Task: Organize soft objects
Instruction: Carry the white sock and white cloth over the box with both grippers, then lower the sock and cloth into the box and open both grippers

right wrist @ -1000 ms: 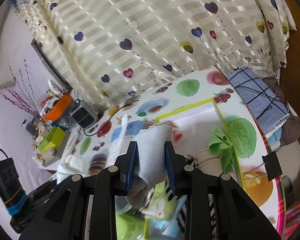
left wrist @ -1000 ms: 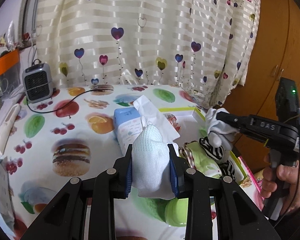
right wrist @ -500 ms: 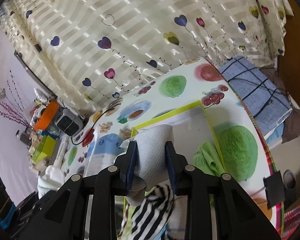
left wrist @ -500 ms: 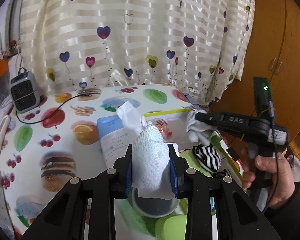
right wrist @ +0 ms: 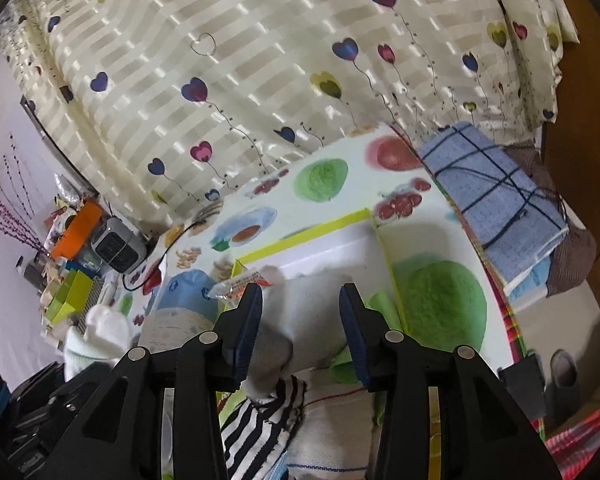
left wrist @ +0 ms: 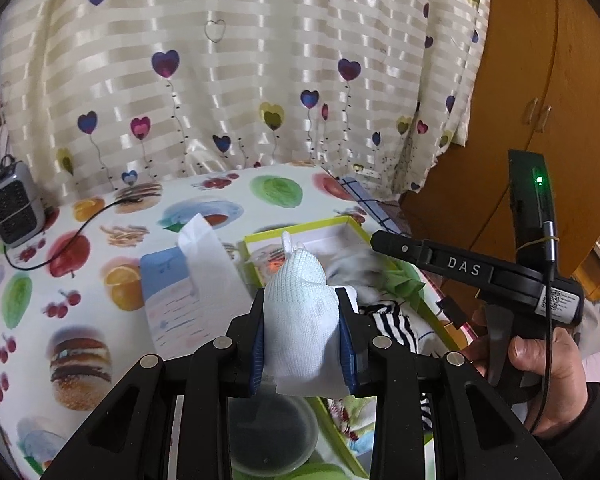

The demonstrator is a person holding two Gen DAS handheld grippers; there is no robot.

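Note:
My left gripper (left wrist: 302, 336) is shut on a white knitted glove (left wrist: 300, 312), held above the table's near side. My right gripper (right wrist: 300, 316) is open over the yellow-rimmed white box (right wrist: 328, 226). The grey-white sock (right wrist: 300, 320) lies loose between its spread fingers, blurred, dropping into the box; it also shows blurred in the left wrist view (left wrist: 352, 270). A black-and-white striped sock (right wrist: 260, 420) and a green cloth (left wrist: 404, 280) lie in the box. The right gripper's body shows in the left wrist view (left wrist: 460, 268).
A blue tissue pack (left wrist: 180, 300) lies left of the box. A small grey heater (left wrist: 14, 208) with a black cable stands far left. A dark round bowl (left wrist: 272, 432) sits below my left gripper. A blue checked cloth (right wrist: 496, 200) lies at the table's right edge.
My right gripper has opened and let go of the grey-white sock over the box. My left gripper has moved closer to the box with the white glove.

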